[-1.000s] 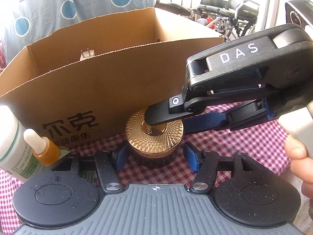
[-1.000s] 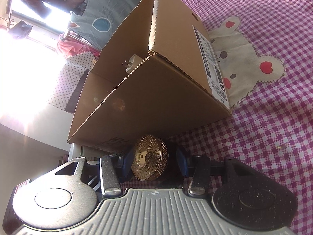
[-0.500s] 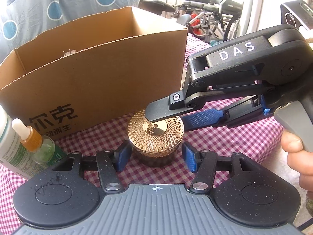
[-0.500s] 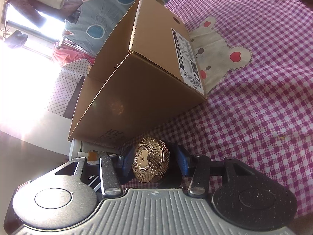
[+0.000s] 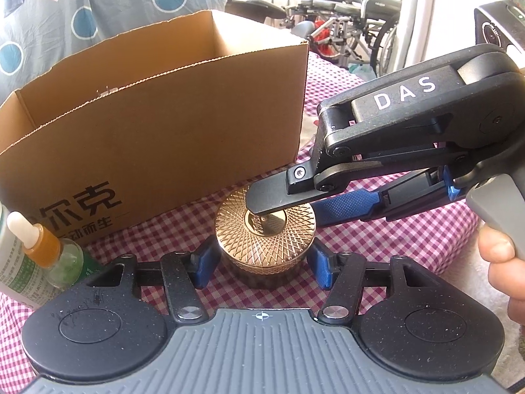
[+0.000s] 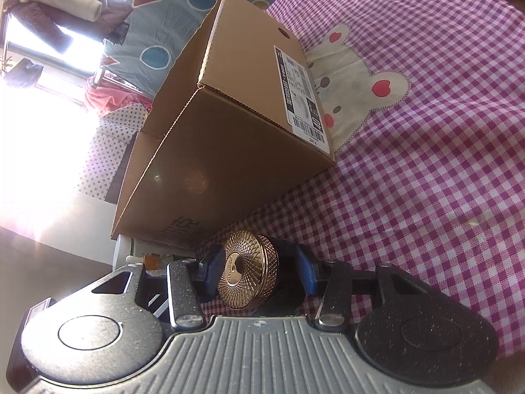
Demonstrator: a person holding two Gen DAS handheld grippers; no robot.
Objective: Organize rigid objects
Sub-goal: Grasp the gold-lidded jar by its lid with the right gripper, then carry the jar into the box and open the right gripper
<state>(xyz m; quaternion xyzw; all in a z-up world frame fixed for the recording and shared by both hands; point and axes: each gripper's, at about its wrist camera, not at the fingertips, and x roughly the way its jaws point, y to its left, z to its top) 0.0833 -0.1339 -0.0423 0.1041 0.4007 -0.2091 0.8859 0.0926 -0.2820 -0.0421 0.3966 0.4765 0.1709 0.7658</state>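
Standing upright on the purple checked cloth (image 5: 410,236), the round gold jar with a cross-hatched metal lid (image 5: 265,226) is sitting just in front of the open brown cardboard box (image 5: 164,131). The left gripper (image 5: 262,262) is bracketing the jar, fingers apart and not clearly touching. The right gripper (image 6: 254,271) is straddling it top to base, side-on; whether it is pinching, cannot tell. Both are equally near.
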